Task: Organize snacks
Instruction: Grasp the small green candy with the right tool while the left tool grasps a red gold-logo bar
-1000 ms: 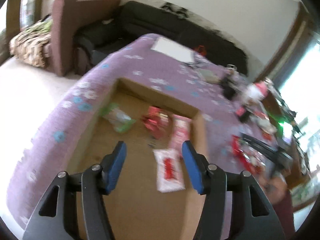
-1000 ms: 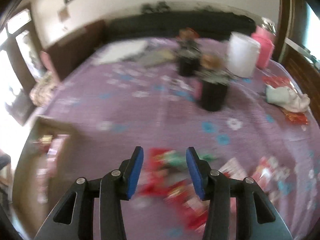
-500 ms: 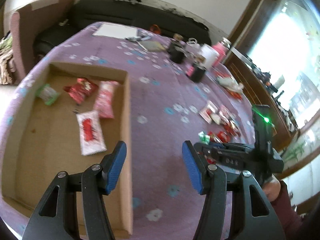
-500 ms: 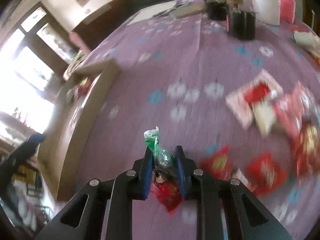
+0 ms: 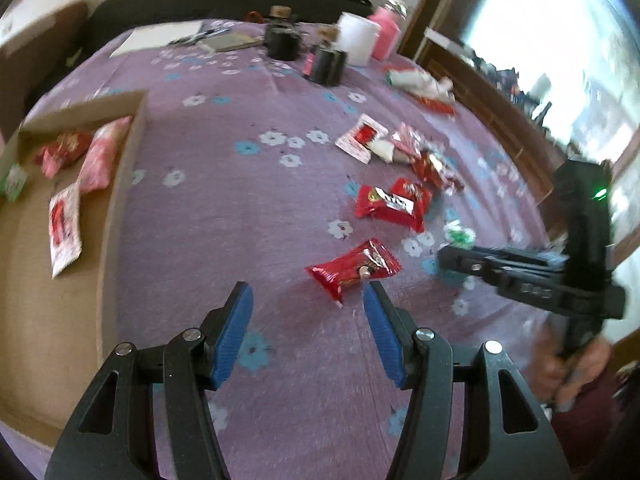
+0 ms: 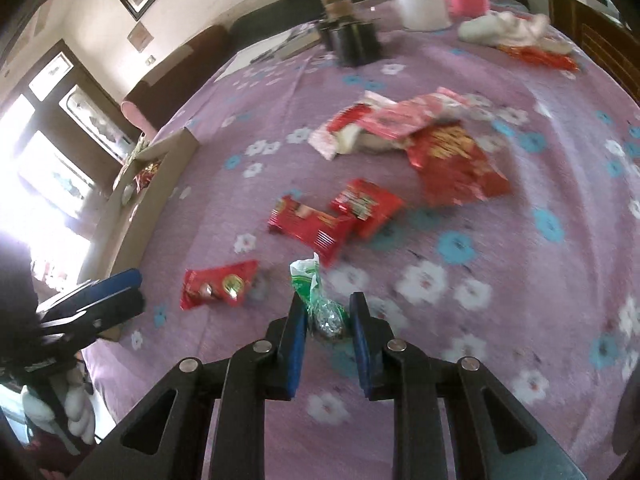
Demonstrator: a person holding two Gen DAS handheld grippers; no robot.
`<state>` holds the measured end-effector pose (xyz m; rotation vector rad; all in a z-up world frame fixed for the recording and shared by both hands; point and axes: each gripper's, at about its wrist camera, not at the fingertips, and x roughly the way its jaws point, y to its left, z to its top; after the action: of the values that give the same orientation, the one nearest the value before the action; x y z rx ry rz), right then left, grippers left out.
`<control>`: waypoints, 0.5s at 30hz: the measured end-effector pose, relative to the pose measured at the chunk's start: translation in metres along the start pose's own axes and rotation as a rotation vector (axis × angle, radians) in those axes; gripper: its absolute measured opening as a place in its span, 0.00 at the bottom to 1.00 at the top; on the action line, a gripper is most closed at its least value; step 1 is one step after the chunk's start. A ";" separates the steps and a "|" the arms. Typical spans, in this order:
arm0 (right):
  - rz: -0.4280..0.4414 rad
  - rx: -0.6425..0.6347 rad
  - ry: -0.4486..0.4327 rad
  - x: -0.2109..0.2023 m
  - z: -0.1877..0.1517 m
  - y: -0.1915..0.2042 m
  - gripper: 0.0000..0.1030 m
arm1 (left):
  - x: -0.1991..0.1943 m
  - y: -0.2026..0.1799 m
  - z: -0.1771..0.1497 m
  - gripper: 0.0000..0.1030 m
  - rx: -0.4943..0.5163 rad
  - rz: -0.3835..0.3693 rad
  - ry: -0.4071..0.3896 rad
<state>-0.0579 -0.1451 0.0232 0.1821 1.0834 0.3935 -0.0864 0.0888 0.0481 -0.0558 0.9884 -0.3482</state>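
My right gripper (image 6: 326,312) is shut on a small green and silver snack packet (image 6: 318,300) and holds it above the purple cloth; it also shows in the left wrist view (image 5: 460,236). My left gripper (image 5: 306,298) is open and empty, just short of a red snack packet (image 5: 354,266), which also shows in the right wrist view (image 6: 218,284). A cardboard box (image 5: 120,184) at the left holds several snacks. More red and pink packets (image 5: 394,200) lie scattered on the cloth (image 6: 452,164).
Two black jars (image 5: 326,64), a white tub (image 5: 356,42) and a pink container (image 5: 386,36) stand at the far side. Papers (image 5: 160,38) lie at the back. A crumpled cloth (image 6: 500,30) lies at the far right. A sofa runs behind the table.
My left gripper has swung right, from over the box to the scattered snacks. My right gripper has lifted the green packet off the cloth and drawn back a little.
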 end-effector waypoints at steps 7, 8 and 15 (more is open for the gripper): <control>-0.020 -0.022 -0.028 -0.017 -0.015 -0.014 0.25 | 0.034 -0.045 0.011 0.56 0.350 0.088 -0.034; -0.024 -0.027 -0.030 -0.018 -0.016 -0.016 0.25 | 0.041 -0.050 0.011 0.57 0.391 0.082 -0.013; -0.058 -0.096 -0.053 -0.017 -0.019 -0.005 0.42 | 0.046 -0.054 0.011 0.49 0.401 0.058 0.026</control>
<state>-0.0809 -0.1578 0.0266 0.0751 1.0127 0.3859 -0.0683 0.0226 0.0276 0.3412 0.9280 -0.4891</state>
